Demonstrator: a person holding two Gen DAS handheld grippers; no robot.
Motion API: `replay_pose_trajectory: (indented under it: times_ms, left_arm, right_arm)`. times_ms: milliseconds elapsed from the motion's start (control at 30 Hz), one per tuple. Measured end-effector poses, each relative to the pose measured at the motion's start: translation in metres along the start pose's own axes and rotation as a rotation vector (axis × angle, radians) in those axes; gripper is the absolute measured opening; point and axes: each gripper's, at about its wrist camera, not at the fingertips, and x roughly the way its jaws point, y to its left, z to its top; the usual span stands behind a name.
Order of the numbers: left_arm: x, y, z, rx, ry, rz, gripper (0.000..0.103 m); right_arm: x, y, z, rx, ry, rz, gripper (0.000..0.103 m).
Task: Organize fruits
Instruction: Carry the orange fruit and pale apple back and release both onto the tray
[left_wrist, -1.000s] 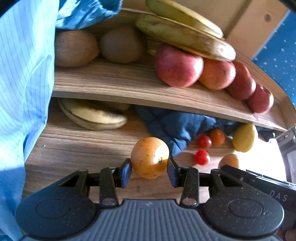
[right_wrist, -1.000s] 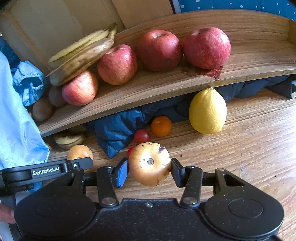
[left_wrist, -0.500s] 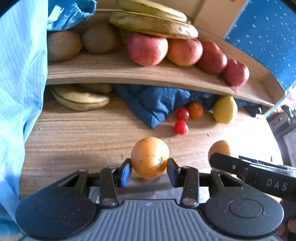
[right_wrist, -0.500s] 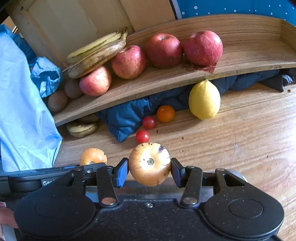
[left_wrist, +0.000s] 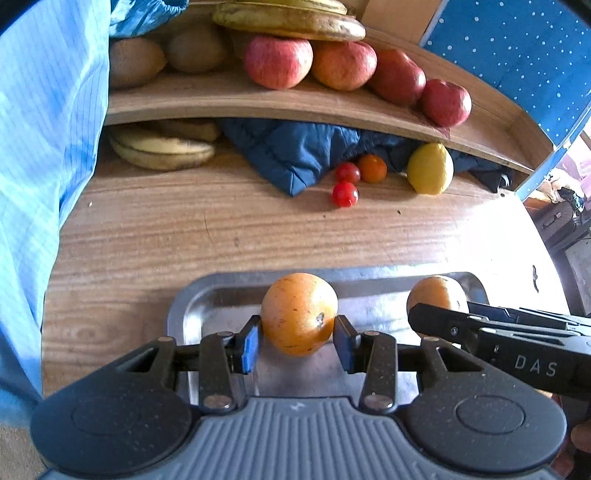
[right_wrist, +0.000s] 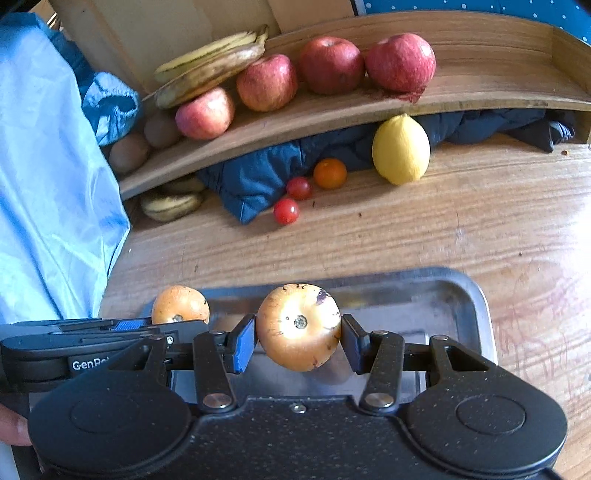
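My left gripper (left_wrist: 297, 341) is shut on an orange round fruit (left_wrist: 299, 314), held over a metal tray (left_wrist: 207, 295) on the wooden table. My right gripper (right_wrist: 298, 345) is shut on a second orange fruit (right_wrist: 298, 326) with a dark blemish, above the same tray (right_wrist: 461, 295). In the left wrist view that second fruit (left_wrist: 437, 295) shows at right behind the other gripper body. In the right wrist view the first fruit (right_wrist: 180, 304) appears at left. Further back lie a lemon (right_wrist: 400, 149), a small orange tomato (right_wrist: 330, 173) and two red cherry tomatoes (right_wrist: 286, 210).
A curved wooden shelf (right_wrist: 480, 85) at the back carries several red apples (right_wrist: 400, 62), bananas (right_wrist: 210, 70) and kiwis (right_wrist: 127, 153). Below it sit a dark blue quilted cloth (right_wrist: 258, 173) and more bananas (right_wrist: 170, 205). A light blue sleeve (right_wrist: 48, 184) fills the left side.
Both grippers pulled back from the shelf with their fruits still held. The metal tray has come into view beneath them.
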Motion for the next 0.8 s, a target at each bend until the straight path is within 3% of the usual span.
replay_pose_trajectory:
  times_ms: [800]
  left_arm:
    - [-0.014, -0.025, -0.041, 0.009, 0.004, 0.037, 0.045]
  right_arm:
    - [-0.015, -0.004, -0.047, -0.082, 0.056, -0.027, 0.051]
